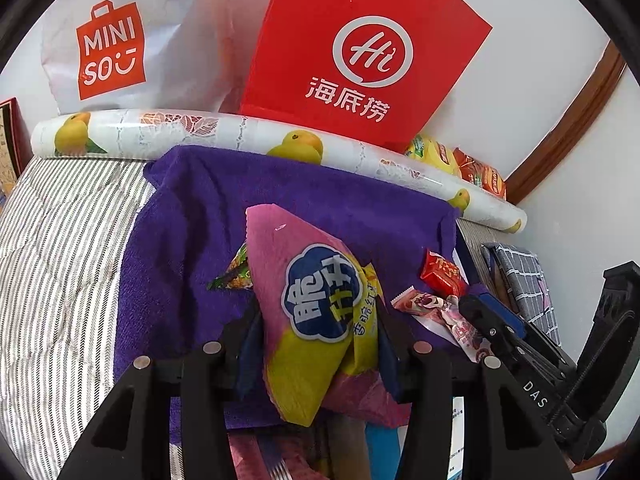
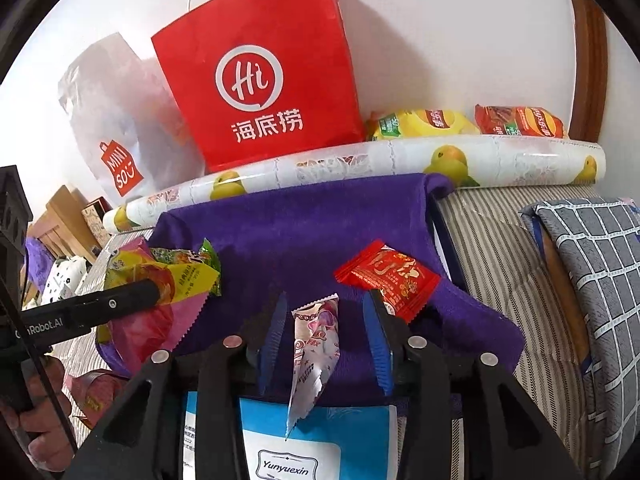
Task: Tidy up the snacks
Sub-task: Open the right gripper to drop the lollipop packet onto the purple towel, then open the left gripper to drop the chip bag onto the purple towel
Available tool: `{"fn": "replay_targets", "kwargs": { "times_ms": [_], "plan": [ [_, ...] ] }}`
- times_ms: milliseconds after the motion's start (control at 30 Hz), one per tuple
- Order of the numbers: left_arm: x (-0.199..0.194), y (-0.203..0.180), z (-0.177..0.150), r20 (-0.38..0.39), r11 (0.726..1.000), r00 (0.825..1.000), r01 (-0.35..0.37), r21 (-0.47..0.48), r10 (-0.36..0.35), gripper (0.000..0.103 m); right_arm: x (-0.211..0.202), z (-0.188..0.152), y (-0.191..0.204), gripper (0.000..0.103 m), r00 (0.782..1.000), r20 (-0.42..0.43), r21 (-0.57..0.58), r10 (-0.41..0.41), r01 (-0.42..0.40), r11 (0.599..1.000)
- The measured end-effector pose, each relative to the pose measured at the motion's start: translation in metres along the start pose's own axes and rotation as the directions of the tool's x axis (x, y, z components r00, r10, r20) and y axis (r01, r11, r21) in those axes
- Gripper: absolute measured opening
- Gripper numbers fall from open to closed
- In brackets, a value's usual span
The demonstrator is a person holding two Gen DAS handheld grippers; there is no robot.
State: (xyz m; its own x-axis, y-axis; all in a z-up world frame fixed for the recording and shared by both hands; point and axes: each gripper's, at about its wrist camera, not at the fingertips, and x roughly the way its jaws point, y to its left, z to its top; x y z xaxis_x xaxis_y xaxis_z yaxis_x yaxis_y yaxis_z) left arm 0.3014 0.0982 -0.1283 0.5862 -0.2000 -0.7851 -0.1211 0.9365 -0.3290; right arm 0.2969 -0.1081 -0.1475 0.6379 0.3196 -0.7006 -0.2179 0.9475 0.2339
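Pinching a pink-and-yellow snack bag (image 1: 316, 320) upright above the purple towel (image 1: 192, 240), the left gripper (image 1: 316, 344) holds firm; the right gripper (image 2: 326, 344) stands part-open around a slim candy packet (image 2: 312, 344), lengthwise between its fingers.

The white plastic bag (image 1: 120, 40) carries a red "MINISO" logo. The red paper bag (image 2: 256, 80) shows "Hi" in a circle above "海底捞". A white label (image 2: 286, 462) reads "Yunyuexin". The black tool arm (image 2: 60, 316) says "Robot.AI", and another one (image 1: 534, 394) "DAS".
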Motion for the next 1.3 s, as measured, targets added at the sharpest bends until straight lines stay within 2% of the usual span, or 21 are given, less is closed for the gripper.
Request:
{"fn": "replay_targets", "kwargs": {
  "times_ms": [300,400,467,733,900,1033,1167,1233,1300],
  "plan": [
    [0.002,-0.002,-0.001,-0.02,1.0,1.0,0.004,0.009,-0.004,0.051,-0.001,0.001,-0.005,0.042,1.0,0.008,0.02,0.004,-0.004,1.0],
    [0.004,-0.001,-0.001,-0.036,0.999,0.999,0.037,-0.007,-0.038,0.051,0.0,0.001,-0.005,0.042,1.0,0.006,0.023,0.001,-0.001,1.0],
    [0.004,0.0,-0.001,-0.021,0.999,0.999,0.038,-0.022,-0.039,0.051,-0.002,0.0,-0.004,0.042,1.0,0.01,0.022,0.002,-0.002,1.0],
    [0.005,0.007,0.0,0.032,0.997,0.999,0.012,-0.081,-0.009,0.051,-0.005,0.0,-0.004,0.042,1.0,0.024,0.015,-0.001,0.001,1.0],
    [0.006,0.01,0.002,0.058,0.994,0.997,-0.049,-0.099,0.055,0.051,-0.005,-0.001,-0.002,0.042,1.0,0.025,0.005,-0.013,0.013,1.0],
    [0.013,0.016,0.001,0.03,0.989,0.997,-0.068,-0.134,0.073,0.051,-0.003,-0.001,-0.001,0.042,1.0,0.02,0.002,-0.01,0.01,1.0],
    [0.018,0.015,0.0,0.008,0.989,0.997,-0.074,-0.127,0.076,0.051,-0.004,-0.002,0.001,0.042,1.0,0.024,-0.009,-0.008,0.008,1.0],
    [0.019,0.014,-0.001,-0.006,0.989,0.997,-0.08,-0.123,0.08,0.055,-0.004,-0.003,0.002,0.042,1.0,0.026,-0.017,-0.008,0.008,1.0],
    [0.018,0.013,-0.001,-0.011,0.99,0.997,-0.075,-0.12,0.074,0.068,-0.005,-0.003,0.003,0.042,1.0,0.028,-0.023,-0.009,0.01,1.0]
  ]
}}
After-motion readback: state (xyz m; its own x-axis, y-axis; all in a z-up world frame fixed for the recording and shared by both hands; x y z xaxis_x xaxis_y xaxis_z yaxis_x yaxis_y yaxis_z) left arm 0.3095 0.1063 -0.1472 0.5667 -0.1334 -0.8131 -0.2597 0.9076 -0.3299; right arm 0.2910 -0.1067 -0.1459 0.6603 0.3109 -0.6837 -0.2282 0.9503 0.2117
